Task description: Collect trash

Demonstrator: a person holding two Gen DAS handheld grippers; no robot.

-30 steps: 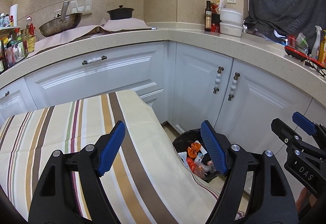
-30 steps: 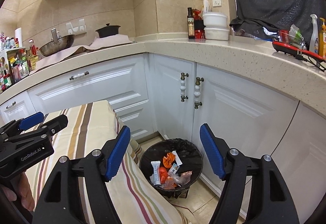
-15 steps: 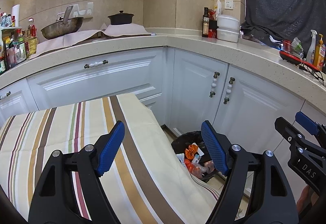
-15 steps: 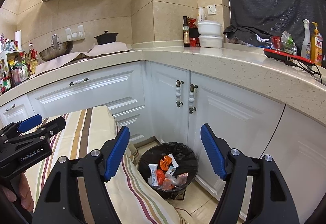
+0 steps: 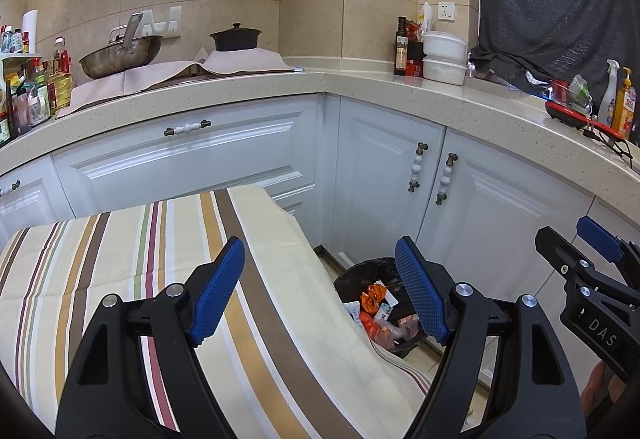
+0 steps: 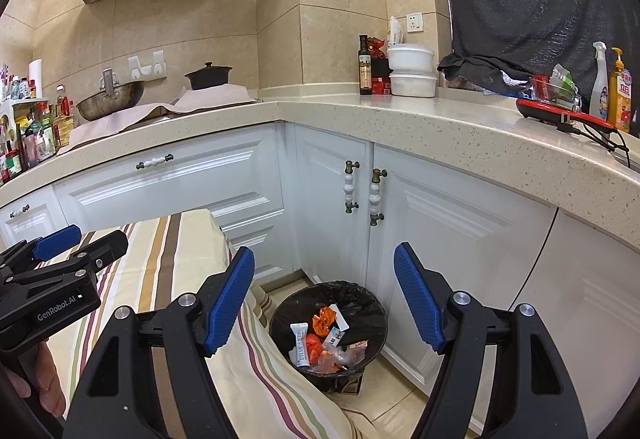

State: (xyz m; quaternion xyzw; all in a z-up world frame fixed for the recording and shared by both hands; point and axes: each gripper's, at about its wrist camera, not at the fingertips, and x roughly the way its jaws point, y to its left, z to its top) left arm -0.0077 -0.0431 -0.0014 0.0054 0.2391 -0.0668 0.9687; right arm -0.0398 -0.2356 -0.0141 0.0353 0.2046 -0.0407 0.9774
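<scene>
Above the table, we hold both grippers open and empty.
Trash sits in the bin; reaching down, we risk snagging the cloth or tipping it.

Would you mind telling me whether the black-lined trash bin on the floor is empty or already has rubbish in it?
It has rubbish in it: the trash bin holds orange wrappers, a white tube and other packets, lying well below its rim.
</scene>
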